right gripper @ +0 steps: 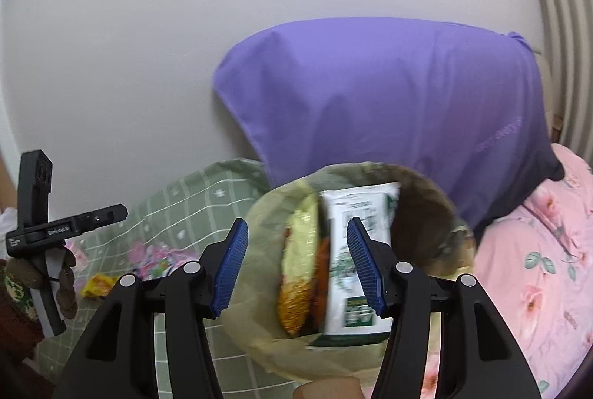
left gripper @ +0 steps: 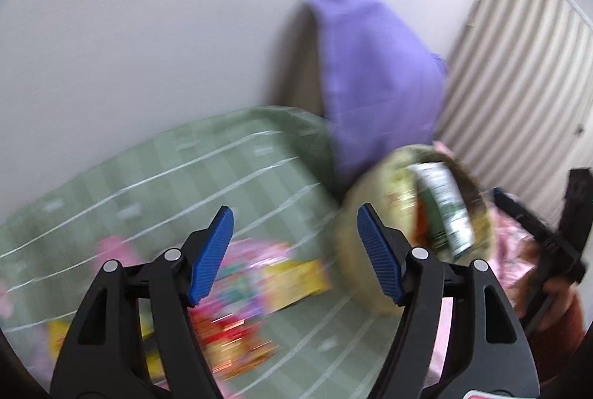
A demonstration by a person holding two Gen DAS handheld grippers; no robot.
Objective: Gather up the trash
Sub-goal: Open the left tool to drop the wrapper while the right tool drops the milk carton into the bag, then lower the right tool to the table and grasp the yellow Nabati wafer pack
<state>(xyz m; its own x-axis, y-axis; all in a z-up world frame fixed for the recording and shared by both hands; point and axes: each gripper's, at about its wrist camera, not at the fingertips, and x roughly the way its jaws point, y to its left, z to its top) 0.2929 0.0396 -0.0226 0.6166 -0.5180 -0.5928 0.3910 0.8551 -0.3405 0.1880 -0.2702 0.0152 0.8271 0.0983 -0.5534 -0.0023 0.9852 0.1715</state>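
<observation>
The trash here is a scatter of snack wrappers, some already in a brown paper bag (right gripper: 344,291) and some loose on the bed. The bag stands with its mouth open toward the camera, between a green checked bedspread (right gripper: 192,206) on the left and a pink flowered quilt (right gripper: 537,250) on the right, just in front of a purple cloth (right gripper: 389,95) draped over something against the white wall. Inside the bag, a white and green packet (right gripper: 335,284) lies with its long axis running from the bag's far rim down toward the near rim, one short end pointing up at the purple cloth. Beside it on its left, touching, sits a yellow and orange wrapper (right gripper: 296,284), its long axis lined up the same way.

The right claw (right gripper: 296,265) hangs over the bag's mouth with its blue pads spread wide; the packets show between them, but the pads press on nothing, so it is released.

The left claw (left gripper: 294,250) is also released, its pads well apart and empty, over the green bedspread (left gripper: 166,169). Its view is blurred by motion. Below it lie loose wrappers: a pink one (left gripper: 252,250), a yellow one (left gripper: 296,276) touching it with its long axis running left to right, and a red and orange one (left gripper: 229,336) nearer the camera. The bag (left gripper: 370,250) shows to the right in this view, tilted.
</observation>
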